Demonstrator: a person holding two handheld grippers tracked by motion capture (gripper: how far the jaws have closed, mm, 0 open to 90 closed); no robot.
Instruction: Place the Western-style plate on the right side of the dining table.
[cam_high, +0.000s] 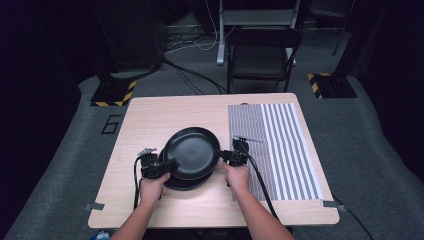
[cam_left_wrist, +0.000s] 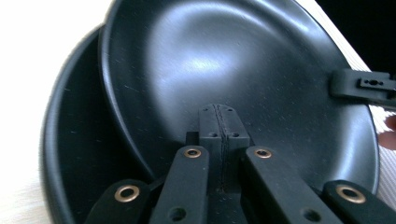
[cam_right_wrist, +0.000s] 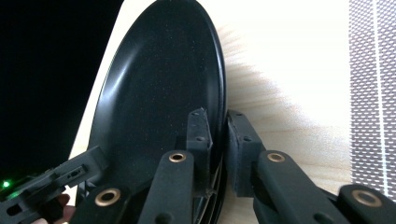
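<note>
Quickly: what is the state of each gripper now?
Left gripper: shut on the top black plate's rim.
Right gripper: shut on the same plate's opposite rim.

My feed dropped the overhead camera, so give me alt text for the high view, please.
Two black plates sit stacked, the upper one offset, on a light wooden table, gripped at opposite rims by the left gripper and right gripper, each held in a hand. A grey striped mat covers the table's right side; a dark chair stands beyond.

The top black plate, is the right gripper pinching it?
Touching. The right gripper view shows the right gripper with its fingers clamped on the top black plate's rim.
</note>
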